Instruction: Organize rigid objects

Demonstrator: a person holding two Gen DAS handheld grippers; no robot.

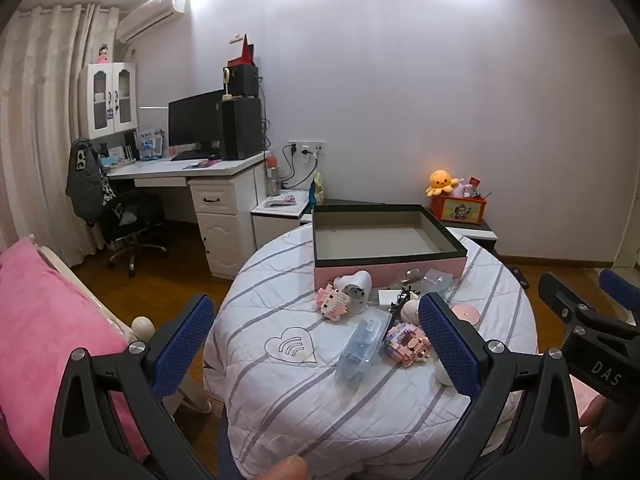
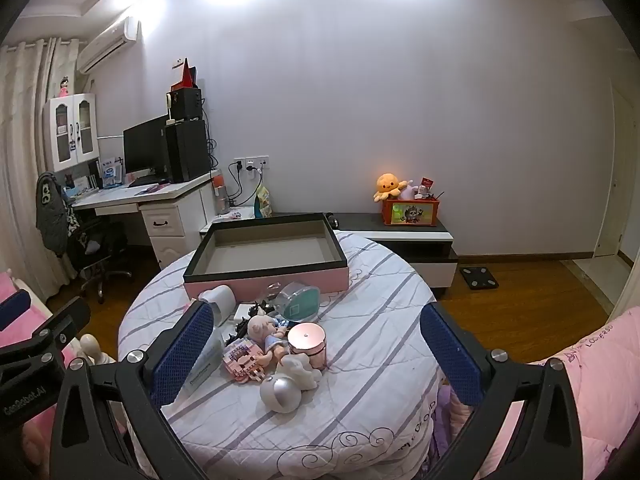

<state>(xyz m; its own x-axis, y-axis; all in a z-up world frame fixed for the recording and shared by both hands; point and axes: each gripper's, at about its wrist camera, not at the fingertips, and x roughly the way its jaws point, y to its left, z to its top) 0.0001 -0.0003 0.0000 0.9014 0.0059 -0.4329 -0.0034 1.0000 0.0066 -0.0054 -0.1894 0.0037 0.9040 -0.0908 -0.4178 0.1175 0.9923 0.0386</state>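
An open pink box with a dark rim (image 1: pixel 390 266) (image 2: pixel 264 282) stands empty at the far side of a round table with a striped white cloth (image 1: pixel 280 400) (image 2: pixel 372 360). In front of it lie small objects: a white hair dryer (image 1: pixel 356 286), two pink block figures (image 1: pixel 334 302) (image 1: pixel 408 344), a clear blue case (image 1: pixel 360 350), a doll (image 2: pixel 266 332), a pink round jar (image 2: pixel 307 344), a silver-white ball toy (image 2: pixel 282 392). My left gripper (image 1: pixel 316 344) is open and empty above the near objects. My right gripper (image 2: pixel 316 356) is open and empty around the doll and jar cluster.
A white desk with monitor (image 1: pixel 196 124) and an office chair (image 1: pixel 132 220) stand at the left. A low black-and-white cabinet (image 2: pixel 408 240) with a toy box (image 2: pixel 410 212) stands behind the table. Pink bedding (image 1: pixel 48 320) (image 2: pixel 600 380) flanks the table. A scale (image 2: pixel 478 278) lies on the wood floor.
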